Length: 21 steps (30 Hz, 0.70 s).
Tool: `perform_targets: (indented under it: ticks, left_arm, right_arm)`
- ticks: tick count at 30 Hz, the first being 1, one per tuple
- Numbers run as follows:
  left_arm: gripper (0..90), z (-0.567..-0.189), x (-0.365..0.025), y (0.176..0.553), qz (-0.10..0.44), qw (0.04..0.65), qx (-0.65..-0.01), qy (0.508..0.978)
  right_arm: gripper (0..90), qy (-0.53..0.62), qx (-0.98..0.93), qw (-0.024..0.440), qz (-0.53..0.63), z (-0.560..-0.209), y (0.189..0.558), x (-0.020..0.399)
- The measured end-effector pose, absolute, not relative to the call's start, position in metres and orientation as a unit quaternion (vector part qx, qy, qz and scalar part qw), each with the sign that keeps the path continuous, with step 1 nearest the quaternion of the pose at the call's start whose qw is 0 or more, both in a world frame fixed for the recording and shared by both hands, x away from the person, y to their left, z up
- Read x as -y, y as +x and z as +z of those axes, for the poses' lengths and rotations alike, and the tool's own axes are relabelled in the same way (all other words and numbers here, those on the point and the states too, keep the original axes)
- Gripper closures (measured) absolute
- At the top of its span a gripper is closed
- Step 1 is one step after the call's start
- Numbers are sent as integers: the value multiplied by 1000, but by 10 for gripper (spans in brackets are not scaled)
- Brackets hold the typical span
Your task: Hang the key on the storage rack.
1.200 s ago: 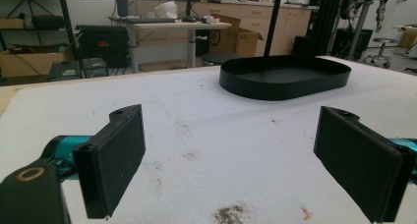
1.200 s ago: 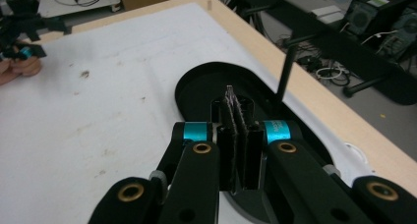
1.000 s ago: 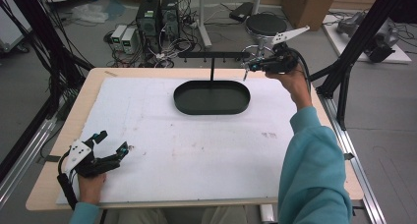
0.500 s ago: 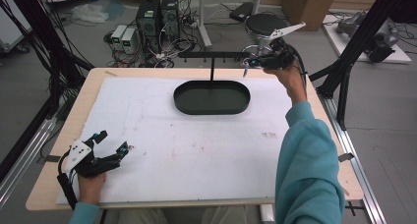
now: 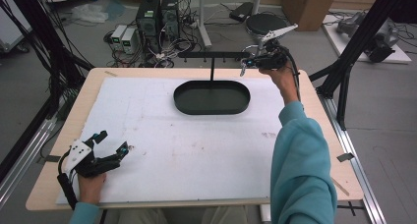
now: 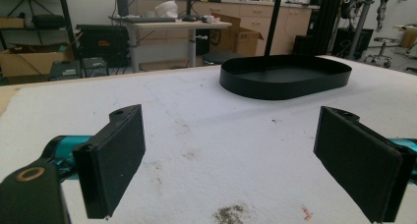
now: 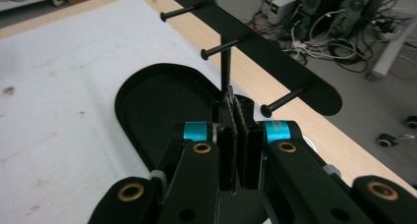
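Left side: the left hand point(image 5: 91, 183) comes in from the near edge of the table point(image 5: 44, 184) and holds the left gripper point(image 5: 112, 142) low over the white mat point(image 5: 162, 135), at its near left corner. The gripper points forward and to the right across the mat. Its jaws stand wide apart with nothing between them; in the left gripper view the two black pads point(image 6: 118, 160) frame bare, lightly stained mat, with the tray beyond.

Centre: a black oval tray point(image 5: 212, 97) sits on the far half of the mat and looks empty. A thin black post point(image 5: 212, 69) rises at its far rim and carries a horizontal black bar point(image 5: 214, 54) with short pegs point(image 7: 220, 48) sticking out of it.

Right side: the right arm, in a teal sleeve point(image 5: 300, 160), reaches forward along the table's right edge. The right hand point(image 5: 282, 79) is raised above the far right corner and holds the right gripper point(image 5: 244, 67) beside the right end of the bar, pointing left. In the right gripper view its jaws are pressed together with no visible gap. Something thin and pale shows at the tips; I cannot tell what it is, or whether it is gripped.
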<state>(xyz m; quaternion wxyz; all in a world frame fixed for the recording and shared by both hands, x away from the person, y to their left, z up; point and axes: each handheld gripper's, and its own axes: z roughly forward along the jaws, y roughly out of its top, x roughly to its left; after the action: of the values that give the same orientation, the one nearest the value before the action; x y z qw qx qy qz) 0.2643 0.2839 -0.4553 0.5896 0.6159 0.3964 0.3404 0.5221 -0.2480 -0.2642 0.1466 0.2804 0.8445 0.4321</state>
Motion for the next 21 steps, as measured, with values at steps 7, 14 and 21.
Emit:
perform_targets:
  ticks: [7,14,21]
  left_arm:
    - [125,-455,-284,264,340,590,-396,616]
    - [125,-455,-284,265,339,589,-398,616]
    - [125,-455,-284,265,340,588,-397,617]
  right_arm:
    - [893,295,-839,168,426,-273,526,243]
    - [893,301,-835,174,427,-274,527,243]
    - [893,303,-833,179,427,-274,528,245]
